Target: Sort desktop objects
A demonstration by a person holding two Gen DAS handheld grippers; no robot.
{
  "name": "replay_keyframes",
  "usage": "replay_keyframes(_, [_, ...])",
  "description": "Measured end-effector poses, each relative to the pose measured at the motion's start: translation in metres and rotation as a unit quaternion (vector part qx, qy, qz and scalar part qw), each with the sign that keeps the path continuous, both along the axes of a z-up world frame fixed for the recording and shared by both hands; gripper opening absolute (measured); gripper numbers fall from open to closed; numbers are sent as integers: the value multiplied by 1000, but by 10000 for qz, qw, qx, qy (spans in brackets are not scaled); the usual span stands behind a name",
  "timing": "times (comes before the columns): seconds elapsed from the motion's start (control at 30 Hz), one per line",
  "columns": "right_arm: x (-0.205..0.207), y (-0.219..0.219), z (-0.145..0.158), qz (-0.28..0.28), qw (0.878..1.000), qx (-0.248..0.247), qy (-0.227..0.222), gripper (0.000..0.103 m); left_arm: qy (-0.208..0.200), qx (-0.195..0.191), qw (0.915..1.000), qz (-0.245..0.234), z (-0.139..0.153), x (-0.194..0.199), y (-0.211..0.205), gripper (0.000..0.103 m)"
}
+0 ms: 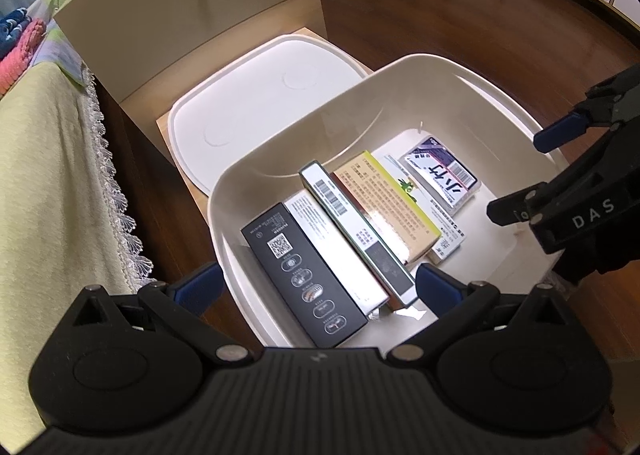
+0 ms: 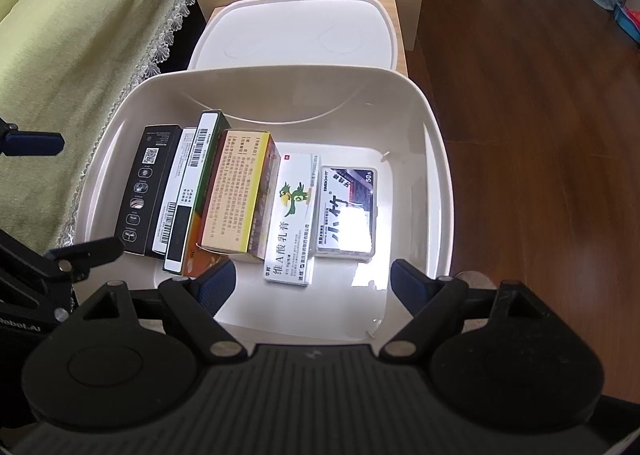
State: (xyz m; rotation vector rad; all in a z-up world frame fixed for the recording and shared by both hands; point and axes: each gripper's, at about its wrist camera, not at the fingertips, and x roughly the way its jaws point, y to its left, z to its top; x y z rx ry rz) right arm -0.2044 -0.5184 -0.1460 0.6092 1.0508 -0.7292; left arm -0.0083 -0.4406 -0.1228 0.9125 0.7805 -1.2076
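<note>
The cream storage bin (image 2: 436, 159) sits on the wooden floor (image 2: 520, 95), and its near rim is hidden in both views behind the black bodies of the hand-held grippers. 6 packages lie in a row inside it: a black box (image 2: 146, 191), a white barcode box (image 2: 176, 195) largely covered by its neighbours, a thin green-edged box (image 2: 200, 183) standing on edge, a tan and yellow box (image 2: 236, 191), a white box with a green bird (image 2: 294, 211), and a clear-wrapped pack (image 2: 348, 211) whose label is washed out by glare in the right wrist view.

The left wrist view reads that label (image 1: 444, 179) without glare, but there the bird box (image 1: 408, 185) is mostly buried under the tan box (image 1: 388, 207). Small print on every package is too fine to read.

The left hand-held gripper (image 1: 320, 287) hangs released, its jaws wide apart over the near end of the black box (image 1: 304, 275) and nothing between them pressed. The right hand-held gripper (image 2: 312, 287) is likewise spread wide above the bare bin floor near the bird box, gripping nothing.

Beyond the bin lies its white lid (image 2: 296, 35) on a low wooden cabinet (image 1: 188, 11); only the left view shows the cabinet's knob. A green cloth with lace trim (image 2: 80, 75) is cut off at the left edge.
</note>
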Motion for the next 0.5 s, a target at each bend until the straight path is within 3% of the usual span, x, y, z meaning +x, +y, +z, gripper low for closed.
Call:
replay_keyframes(0.23, [-6, -5, 5, -75, 9999, -67, -72, 82, -63, -221, 9997, 123, 11, 9, -3, 103])
replay_keyframes(0.5, [-16, -35, 36, -280, 9978, -271, -542, 82, 13, -607, 9967, 536, 36, 47, -10, 103])
